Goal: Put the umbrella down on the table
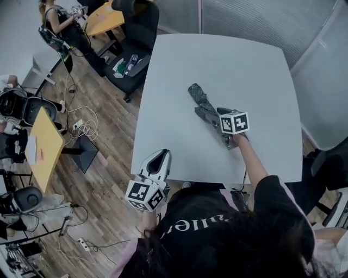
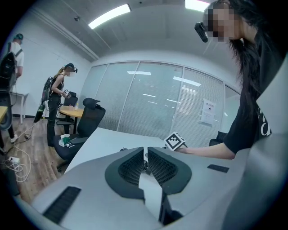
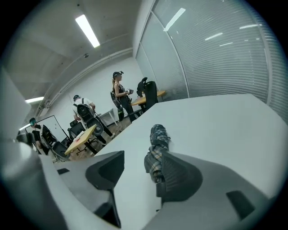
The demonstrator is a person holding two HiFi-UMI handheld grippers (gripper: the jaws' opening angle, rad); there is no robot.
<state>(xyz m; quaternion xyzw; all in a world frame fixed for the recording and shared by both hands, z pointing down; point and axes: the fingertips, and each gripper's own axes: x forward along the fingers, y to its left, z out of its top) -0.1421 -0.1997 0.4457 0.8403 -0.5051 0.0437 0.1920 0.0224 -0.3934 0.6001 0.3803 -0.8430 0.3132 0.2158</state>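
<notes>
A folded plaid umbrella (image 1: 199, 99) lies flat on the white table (image 1: 217, 59), a little right of its middle. My right gripper (image 1: 213, 115) hovers just over the umbrella's near end, jaws open. In the right gripper view the umbrella (image 3: 157, 141) rests on the table (image 3: 216, 121), its near end partly hidden behind the right jaw of that gripper (image 3: 137, 161); the pads do not press on it. My left gripper (image 1: 160, 156) is at the table's front left edge. In the left gripper view its jaws (image 2: 145, 155) are shut with nothing between them.
A black office chair (image 1: 136, 32) stands off the table's far left corner. Yellow desks (image 1: 43, 146) and cables lie on the wood floor to the left. People stand at the back (image 3: 120, 96). A glass wall with blinds (image 1: 244, 16) runs behind the table.
</notes>
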